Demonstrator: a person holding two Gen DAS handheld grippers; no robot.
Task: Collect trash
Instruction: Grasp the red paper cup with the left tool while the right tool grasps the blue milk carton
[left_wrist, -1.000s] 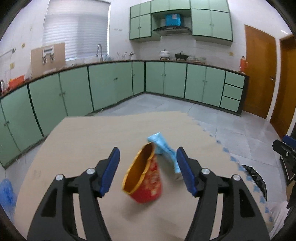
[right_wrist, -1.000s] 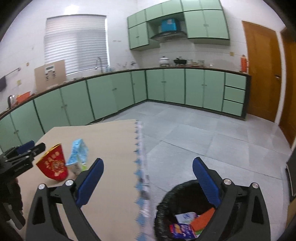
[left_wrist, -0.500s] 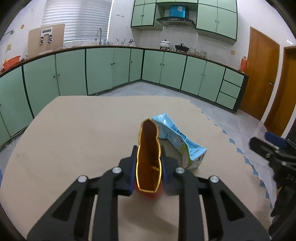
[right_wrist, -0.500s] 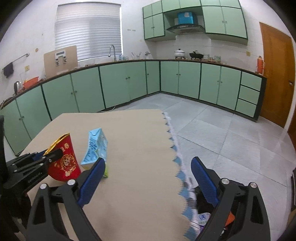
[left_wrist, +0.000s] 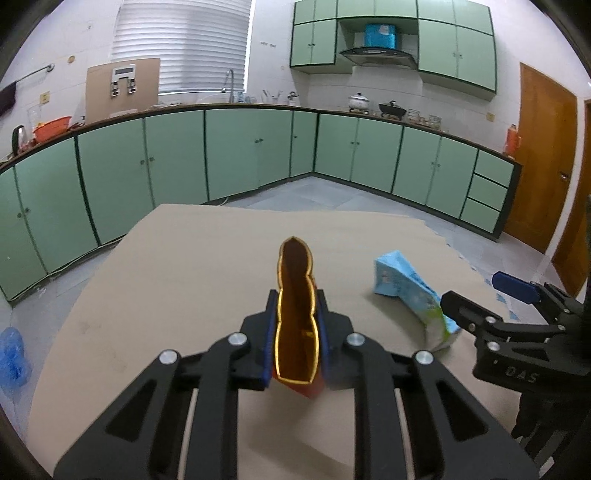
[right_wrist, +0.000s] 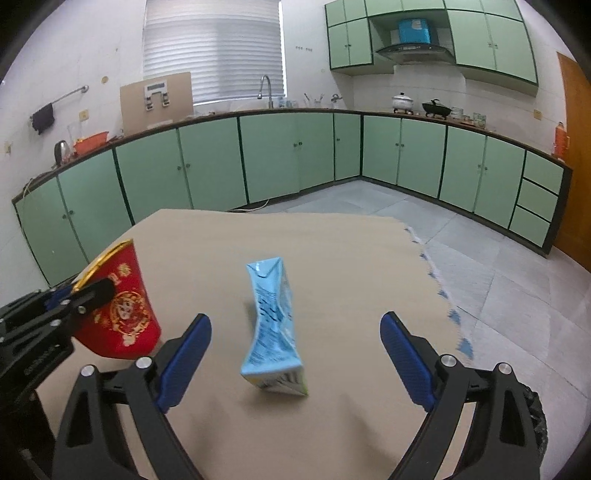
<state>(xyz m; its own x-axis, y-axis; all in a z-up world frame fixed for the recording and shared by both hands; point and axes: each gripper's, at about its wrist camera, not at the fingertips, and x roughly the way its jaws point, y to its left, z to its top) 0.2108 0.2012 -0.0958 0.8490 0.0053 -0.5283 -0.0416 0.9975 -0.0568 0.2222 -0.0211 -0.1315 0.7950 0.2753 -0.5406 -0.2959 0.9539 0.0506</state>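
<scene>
My left gripper (left_wrist: 295, 325) is shut on a red paper cup (left_wrist: 295, 325) with a gold rim, squeezed flat and held just above the brown table (left_wrist: 207, 266). The same cup (right_wrist: 122, 306) shows at the left of the right wrist view, clamped by the left gripper (right_wrist: 88, 291). A crumpled light blue carton (right_wrist: 273, 332) lies on the table between the fingers of my open right gripper (right_wrist: 295, 350), which does not touch it. In the left wrist view the carton (left_wrist: 410, 291) lies to the right of the cup, with the right gripper (left_wrist: 491, 299) beside it.
The table's jagged right edge (right_wrist: 436, 288) drops to the grey tiled floor (right_wrist: 517, 280). The rim of a black trash bin (right_wrist: 537, 417) shows at the lower right. Green cabinets (left_wrist: 229, 155) line the far walls. A blue bag (left_wrist: 11, 354) lies on the floor at the left.
My left gripper shut on the red cup, squeezed it flat and lifted it slightly. My right gripper swung left from over the trash bin to straddle the blue carton.
</scene>
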